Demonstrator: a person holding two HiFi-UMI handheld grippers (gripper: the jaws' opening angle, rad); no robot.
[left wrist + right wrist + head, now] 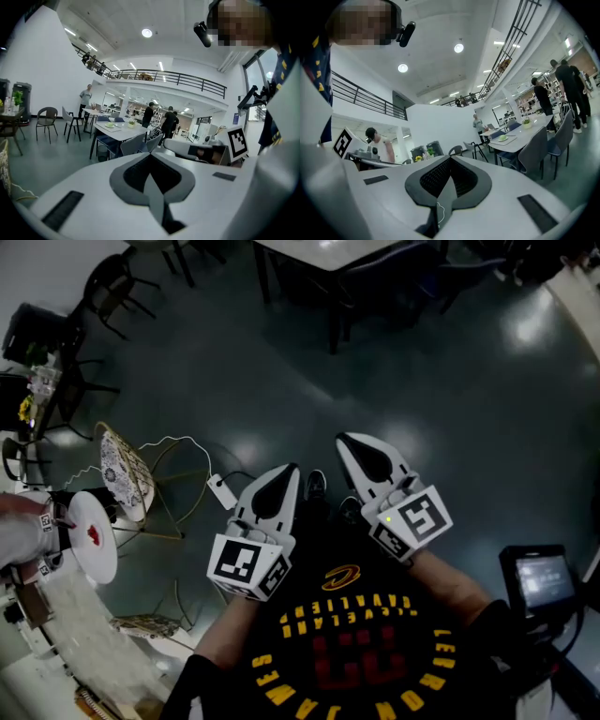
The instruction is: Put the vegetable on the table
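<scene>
Closest to you was your black T-shirt (347, 652), whose yellow and red print read upside down from your head: "CLEVELAND CAVALIERS" across the top, a large "23" below it, and what looked like "LEBRON JAMES" curving round. Just beyond the shirt you held both tools side by side, close to your body and aimed forward. The white left gripper (287, 471) had its jaws pressed together with nothing between them, and so did the white right gripper (348, 441). Each carried a cube of black-and-white square markers and no readable words. Neither held the vegetable, and no view showed it for certain, so I could not give its long axis. Below lay the dark glossy floor (450, 399). To your left were a yellow wire-framed chair (127, 472) and a round white disc with a red spot (93, 532); whether that spot was food I could not tell. To your right a small dark screen (542, 579) glowed, too blurred to read. Well ahead stood the long white-topped table (123, 132), with a small green thing on a pale dish (110, 124) that might have been the vegetable, too small to say. With the grippers level, neither was clearly nearer to the table, so I judged the coming move depended on finding the vegetable first.
</scene>
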